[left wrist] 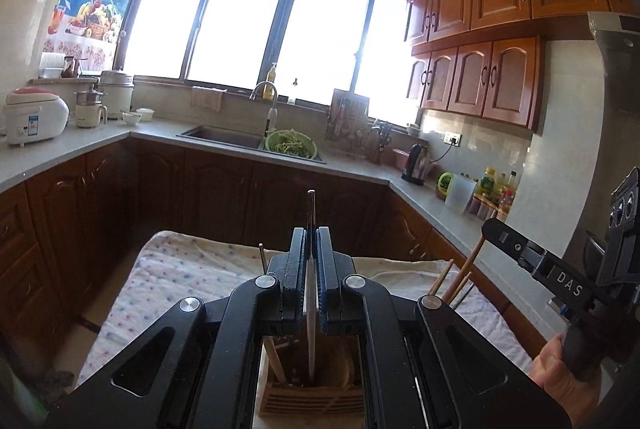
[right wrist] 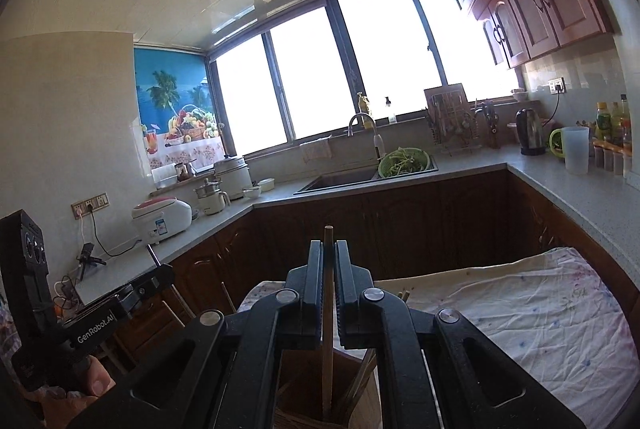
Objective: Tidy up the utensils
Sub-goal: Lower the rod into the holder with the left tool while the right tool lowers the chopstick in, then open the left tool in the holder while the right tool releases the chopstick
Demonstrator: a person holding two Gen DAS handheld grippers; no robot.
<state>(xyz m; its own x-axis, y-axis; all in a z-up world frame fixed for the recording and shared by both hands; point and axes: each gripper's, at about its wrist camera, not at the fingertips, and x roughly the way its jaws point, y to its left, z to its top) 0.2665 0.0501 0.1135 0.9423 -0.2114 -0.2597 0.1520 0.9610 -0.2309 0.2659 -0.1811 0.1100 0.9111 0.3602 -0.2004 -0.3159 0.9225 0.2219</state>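
In the left wrist view my left gripper [left wrist: 311, 233] is shut on a thin metal chopstick [left wrist: 311, 213]. It stands upright, with its lower end down in a wooden utensil holder [left wrist: 312, 399] just below the fingers. In the right wrist view my right gripper [right wrist: 329, 246] is shut on a wooden chopstick [right wrist: 328, 313], also upright and reaching into the wooden holder [right wrist: 298, 395]. More wooden chopsticks [right wrist: 362, 379] lean inside it. Each gripper shows in the other's view: the right gripper [left wrist: 491, 228] at the right, the left gripper [right wrist: 163, 271] at the left.
The holder stands on a table under a dotted white cloth [right wrist: 520, 313]. Beyond it, dark cabinets carry a U-shaped counter [left wrist: 80, 141] with a sink [left wrist: 224, 135], a green colander [left wrist: 291, 145], a kettle [left wrist: 416, 163], a rice cooker [left wrist: 34, 117] and bottles [left wrist: 494, 189]. A person's hand [left wrist: 554, 369] holds the right gripper.
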